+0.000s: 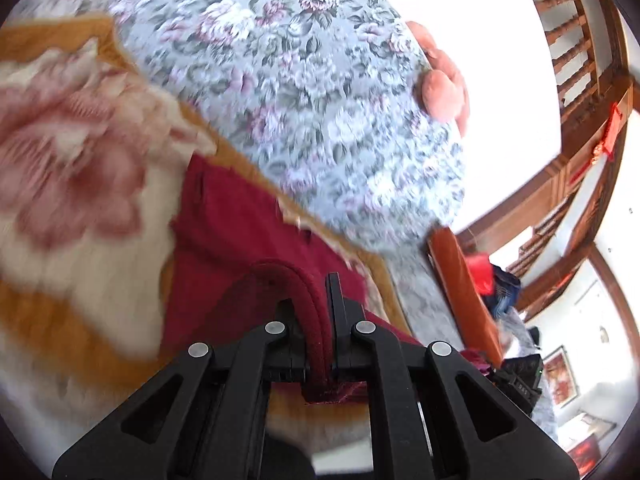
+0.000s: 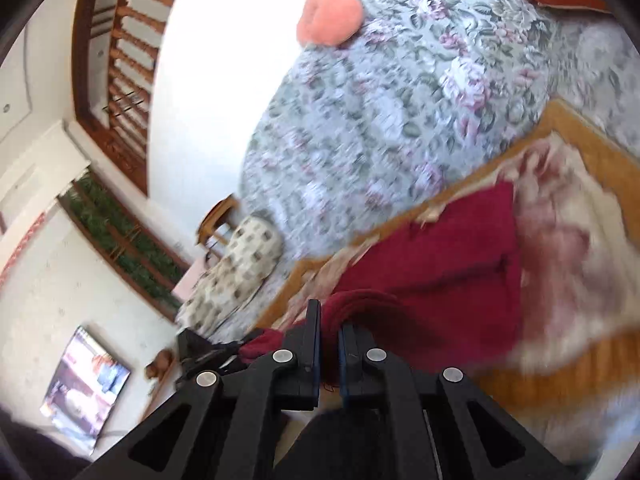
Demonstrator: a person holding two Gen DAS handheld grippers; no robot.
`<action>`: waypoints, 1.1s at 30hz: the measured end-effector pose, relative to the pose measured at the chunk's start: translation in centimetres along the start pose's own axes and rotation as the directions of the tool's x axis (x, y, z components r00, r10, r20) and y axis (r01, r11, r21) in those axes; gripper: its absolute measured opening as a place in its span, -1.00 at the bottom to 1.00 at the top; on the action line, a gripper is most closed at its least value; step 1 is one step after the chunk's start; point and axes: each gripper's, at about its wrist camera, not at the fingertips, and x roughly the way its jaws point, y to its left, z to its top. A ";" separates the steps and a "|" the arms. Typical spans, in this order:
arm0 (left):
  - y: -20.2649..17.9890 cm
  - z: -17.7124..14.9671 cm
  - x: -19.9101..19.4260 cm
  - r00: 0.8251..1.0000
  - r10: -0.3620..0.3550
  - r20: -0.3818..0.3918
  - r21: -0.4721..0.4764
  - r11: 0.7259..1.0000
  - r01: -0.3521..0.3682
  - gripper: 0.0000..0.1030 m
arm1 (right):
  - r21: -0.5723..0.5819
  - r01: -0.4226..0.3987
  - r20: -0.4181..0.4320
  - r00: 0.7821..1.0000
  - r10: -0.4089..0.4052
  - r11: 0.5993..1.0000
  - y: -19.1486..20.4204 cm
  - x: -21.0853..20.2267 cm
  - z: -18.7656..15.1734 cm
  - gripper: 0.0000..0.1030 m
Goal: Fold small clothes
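left claw: black, two-fingered, seen closed tight on a doubled edge of the dark red garment; the fold of cloth was pinched between the fingers and looped up over their tips. right claw: of the same make, likewise closed narrow on a bunched edge of the dark red garment, the cloth being gripped between the fingers.

dark red garment: knitted, small; its near edge was held up by both claws, while the rest was spread away from them over the blanket. the far part was seen lying on the blanket; the frames were blurred, so finer detail of its shape could not be told.

blanket: cream with large pink flowers and an orange border, laid beneath the garment, on top of the bedspread.

bedspread: grey-blue, patterned with roses and leaves, covering the bed beyond the blanket.

cushion: salmon pink, rounded, placed at the far edge of the bedspread, well apart from the garment.

wooden railing: brown, with turned spindles, seen past the bed.
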 end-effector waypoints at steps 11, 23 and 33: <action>2.0 7.5 14.5 0.984 0.173 -0.040 0.050 0.984 -0.171 -0.92 | 0.124 0.231 -0.016 0.973 -0.231 0.965 -10.9 11.1 10.2 -0.88; 7.3 8.7 21.0 0.935 0.310 -0.174 -0.024 0.948 -0.319 -0.72 | 0.178 0.342 -0.068 0.940 -0.336 0.922 -16.5 17.6 11.6 -0.71; 4.9 13.2 15.2 0.969 0.246 -0.017 0.001 0.969 -0.246 0.54 | 0.178 0.261 0.039 0.962 -0.272 0.949 -14.3 15.0 12.9 -0.40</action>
